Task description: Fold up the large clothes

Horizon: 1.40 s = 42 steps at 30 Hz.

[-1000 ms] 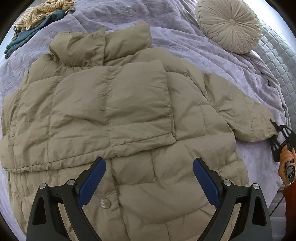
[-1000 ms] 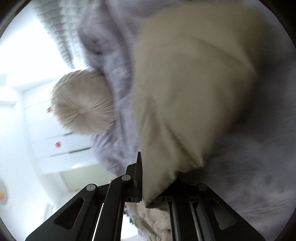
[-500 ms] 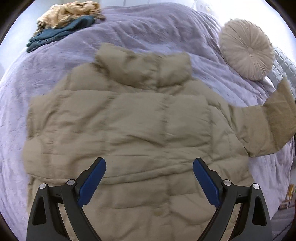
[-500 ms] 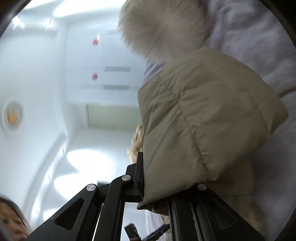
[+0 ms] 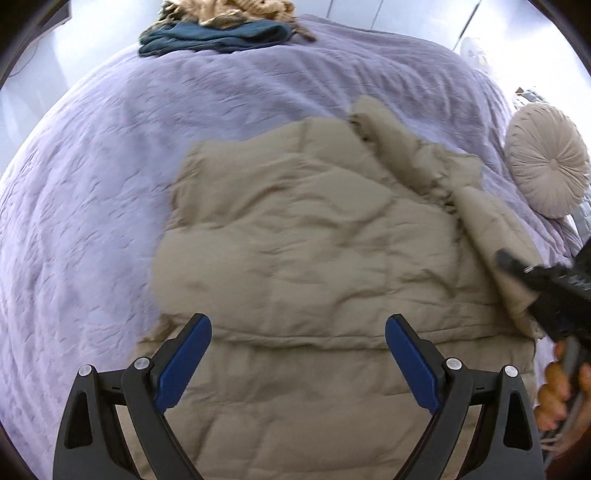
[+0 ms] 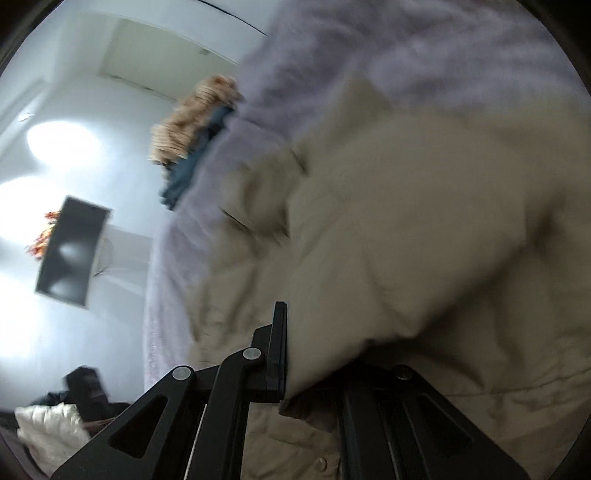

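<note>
A beige puffer jacket [image 5: 306,258] lies on a lilac bedspread [image 5: 110,155], its left side folded in over the body. My left gripper [image 5: 297,354] hovers open and empty above the jacket's lower part. My right gripper [image 6: 295,373] is shut on the jacket's right sleeve [image 6: 424,240] and holds it over the jacket body. In the left wrist view the right gripper [image 5: 546,291] shows at the right edge with the sleeve [image 5: 495,240] lifted over the jacket's right side.
A round cream cushion [image 5: 546,158] lies at the right of the bed. A pile of teal and yellow clothes [image 5: 218,26] sits at the far edge. A dark monitor [image 6: 70,254] and a white garment [image 6: 51,432] are off the bed.
My right gripper has carried the sleeve up from the bedspread and inward over the jacket. My left gripper has pulled back and swung left, so the jacket sits farther right in its view.
</note>
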### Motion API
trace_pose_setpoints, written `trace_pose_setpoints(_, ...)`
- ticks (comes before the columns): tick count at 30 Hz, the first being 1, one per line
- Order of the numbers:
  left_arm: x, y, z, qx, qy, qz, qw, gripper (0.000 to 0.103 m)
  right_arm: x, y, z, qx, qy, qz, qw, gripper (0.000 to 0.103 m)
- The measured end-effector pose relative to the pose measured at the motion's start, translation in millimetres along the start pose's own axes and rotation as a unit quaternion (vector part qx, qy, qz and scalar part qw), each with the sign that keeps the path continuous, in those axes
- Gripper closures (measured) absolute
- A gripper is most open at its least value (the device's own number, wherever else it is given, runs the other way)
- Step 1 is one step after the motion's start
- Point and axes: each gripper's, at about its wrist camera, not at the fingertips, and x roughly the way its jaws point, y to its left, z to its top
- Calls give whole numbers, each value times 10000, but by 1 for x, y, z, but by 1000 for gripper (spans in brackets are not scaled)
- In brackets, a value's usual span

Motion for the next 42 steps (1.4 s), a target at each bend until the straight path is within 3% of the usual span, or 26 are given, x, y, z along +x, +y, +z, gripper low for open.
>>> trace_pose_setpoints(4, 5, 10, -4, 52, -11, 10, 10000, 7, 21, -23, -8, 531, 93, -181, 9984, 97)
trace_pose_setpoints(11, 10, 6, -5, 22, -1, -183, 9998, 7, 9, -18, -17, 440, 109, -465, 9979, 95)
trace_pose_setpoints(13, 9, 1, -5, 50, -12, -237, 9997, 7, -5, -14, -19, 388, 96, -440, 9982, 90)
trace_pose_setpoints(14, 9, -3, -4, 83, -14, -252, 9996, 7, -7, -13, -17, 385, 82, -420, 9983, 74)
trace_pose_setpoints(15, 9, -5, -4, 111, -16, -269, 9996, 7, -9, -13, -17, 386, 66, -392, 9985, 43)
trace_pose_setpoints(16, 9, -8, -4, 139, -16, -285, 9995, 7, -12, -13, -17, 399, 43, -334, 9986, 28)
trace_pose_setpoints(17, 9, -10, -4, 164, -13, -288, 9994, 7, -16, -14, -18, 420, -16, -277, 9987, 22)
trace_pose_setpoints(23, 10, -13, -1, 211, 6, -261, 9994, 7, -52, -17, -21, 494, -312, -269, 9979, 22)
trace_pose_setpoints(29, 11, -5, 3, 140, -17, -261, 9996, 7, -85, -61, -16, 1366, -760, -175, 9875, 23)
trace_pose_setpoints(31, 9, 1, 7, 64, -19, -347, 9994, 7, -87, -71, -7, 1629, -968, 114, 9818, 40)
trace_pose_setpoints(32, 7, 4, 8, 28, -36, -381, 9993, 7, -86, -71, -3, 1643, -989, 182, 9813, 69)
trace_pose_setpoints(33, 6, 7, 10, -13, -65, -412, 9991, 7, -84, -69, 1, 1622, -984, 198, 9816, 89)
trace_pose_setpoints(38, -8, 30, 20, -193, -249, -534, 9981, 7, -62, -1, 6, 342, -758, 211, 9963, 90)
trace_pose_setpoints(42, -18, 50, 25, -427, -381, -563, 9968, 7, -29, 60, -17, -822, -278, 23, 9962, 90)
